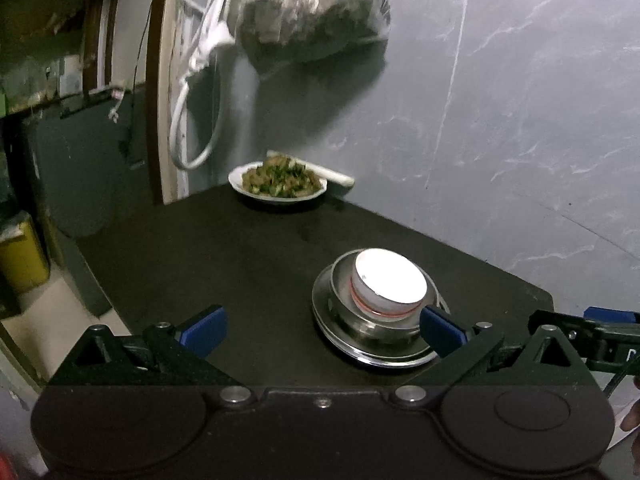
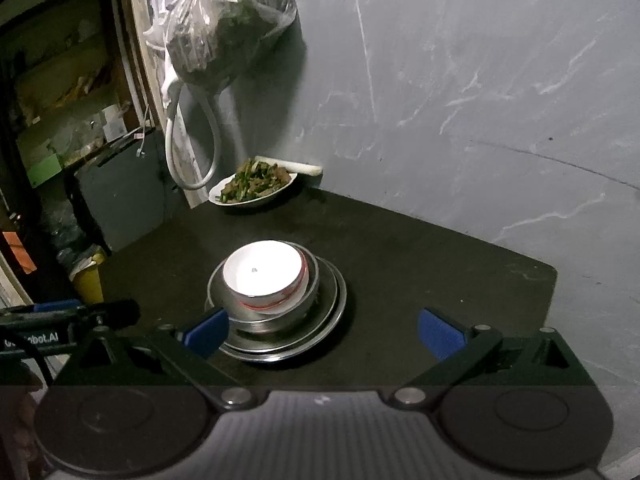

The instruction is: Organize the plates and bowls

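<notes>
Fingers spread wide on both: left gripper (image 1: 322, 330) and right gripper (image 2: 324, 330) empty, hovering just short of stack. White bowl (image 2: 264, 276) nested in steel bowl (image 2: 256, 316) on steel plates (image 2: 320, 328), mid dark table (image 2: 420, 264). Ceramic likely fragile, glazed, slippery; steel stiff, light. Pinch bowl rim. Plate of food (image 2: 256, 188) at far corner.

The dark table (image 2: 420, 248) is bare at right of the frame and between the stack (image 2: 276, 300) and the food dish (image 2: 256, 186). The wall (image 2: 480, 100) closes the far and right edges. A bag (image 2: 228, 24) and hose (image 2: 192, 152) hang at upper left, above the dish.
</notes>
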